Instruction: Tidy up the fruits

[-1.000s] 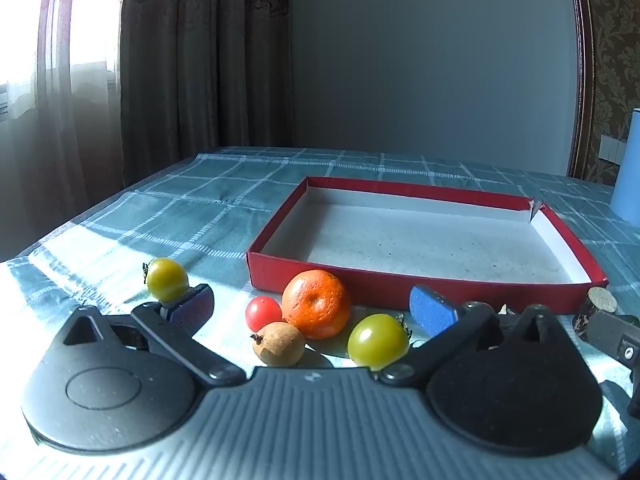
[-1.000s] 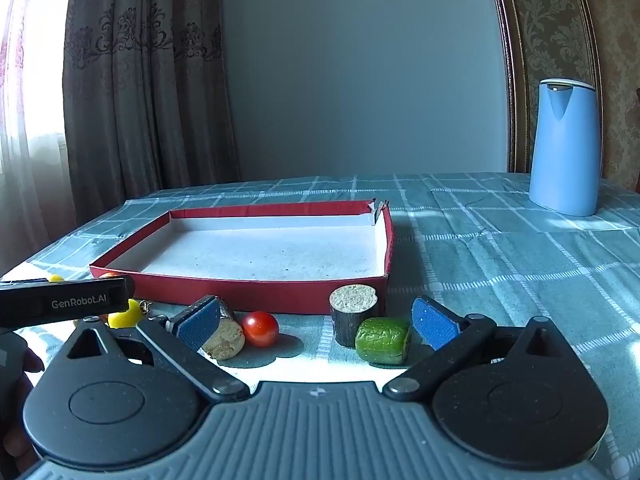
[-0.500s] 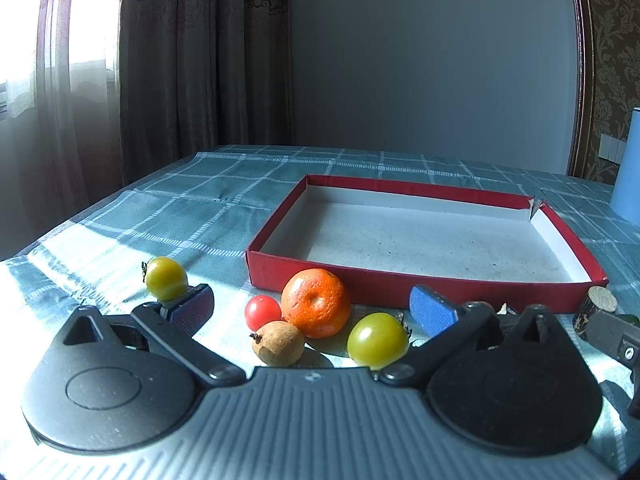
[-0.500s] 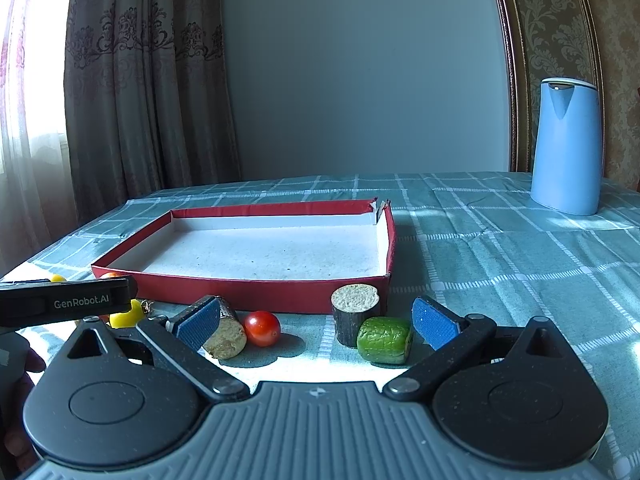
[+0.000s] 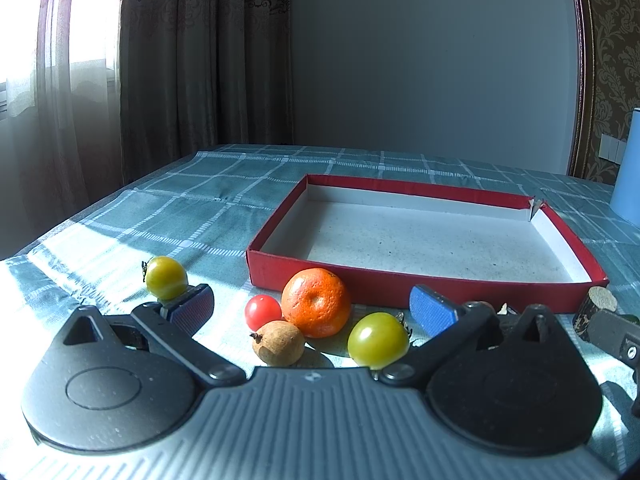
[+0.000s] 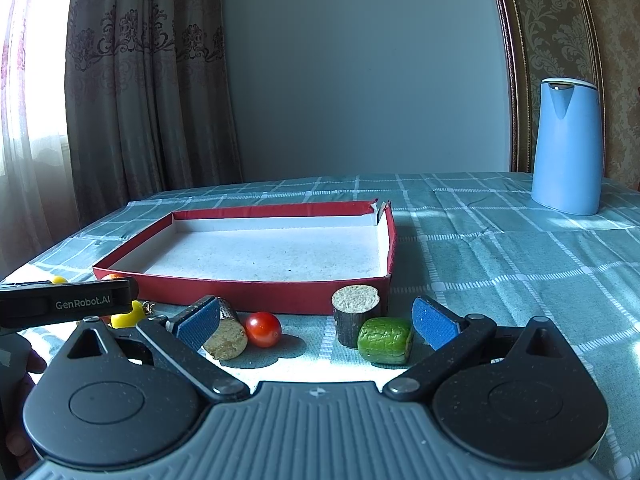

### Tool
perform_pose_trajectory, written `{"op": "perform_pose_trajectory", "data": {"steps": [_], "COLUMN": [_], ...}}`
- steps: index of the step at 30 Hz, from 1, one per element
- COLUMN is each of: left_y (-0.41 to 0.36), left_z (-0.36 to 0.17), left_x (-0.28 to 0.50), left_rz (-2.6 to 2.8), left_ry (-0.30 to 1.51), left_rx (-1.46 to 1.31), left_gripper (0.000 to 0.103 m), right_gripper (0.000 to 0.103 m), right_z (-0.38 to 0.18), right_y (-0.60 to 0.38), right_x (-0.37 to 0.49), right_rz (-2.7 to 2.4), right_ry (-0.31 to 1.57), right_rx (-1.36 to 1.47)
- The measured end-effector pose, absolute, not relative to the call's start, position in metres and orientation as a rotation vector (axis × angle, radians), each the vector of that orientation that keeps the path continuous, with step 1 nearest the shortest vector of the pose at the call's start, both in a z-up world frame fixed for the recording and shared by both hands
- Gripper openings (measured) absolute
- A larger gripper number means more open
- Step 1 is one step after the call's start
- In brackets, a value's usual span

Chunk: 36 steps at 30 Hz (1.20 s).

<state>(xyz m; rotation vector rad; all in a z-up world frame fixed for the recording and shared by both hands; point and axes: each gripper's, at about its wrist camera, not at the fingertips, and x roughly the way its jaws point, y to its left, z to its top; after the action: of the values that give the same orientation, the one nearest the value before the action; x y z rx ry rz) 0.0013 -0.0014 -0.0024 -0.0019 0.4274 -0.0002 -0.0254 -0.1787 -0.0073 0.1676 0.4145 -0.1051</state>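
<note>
White "GenRobot.AI" lettering on left tool (image 6: 66, 304). Red tray (image 5: 400, 286) holds nothing; orange (image 5: 316, 302), tomatoes near it. Both tools wide open, gripping nothing; right tool (image 6: 316, 318).

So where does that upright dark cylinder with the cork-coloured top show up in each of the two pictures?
Left wrist view: the upright cylinder sits at the far right edge, just off the red tray's near right corner, partly hidden by the other tool.
Right wrist view: the same cylinder stands centre frame, beside a green chunk.
Shared landmark: the red tray, with its torn far corner.
</note>
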Motion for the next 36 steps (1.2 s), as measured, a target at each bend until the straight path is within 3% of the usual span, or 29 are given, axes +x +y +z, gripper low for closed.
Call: {"op": "perform_pose_trajectory", "data": {"steps": [36], "left_y": [-0.002], "left_z": [-0.003], "left_x": [0.002], "left_rz": [0.0], "left_ry": [0.433], "left_rx": [0.006], "left_gripper": [0.103], "right_gripper": [0.103], "right_z": [-0.01], "right_y": [-0.196], "right_x": [-0.023], "right_rz": [-0.048], "right_ry": [0.435], "right_rx": [0.262]}}
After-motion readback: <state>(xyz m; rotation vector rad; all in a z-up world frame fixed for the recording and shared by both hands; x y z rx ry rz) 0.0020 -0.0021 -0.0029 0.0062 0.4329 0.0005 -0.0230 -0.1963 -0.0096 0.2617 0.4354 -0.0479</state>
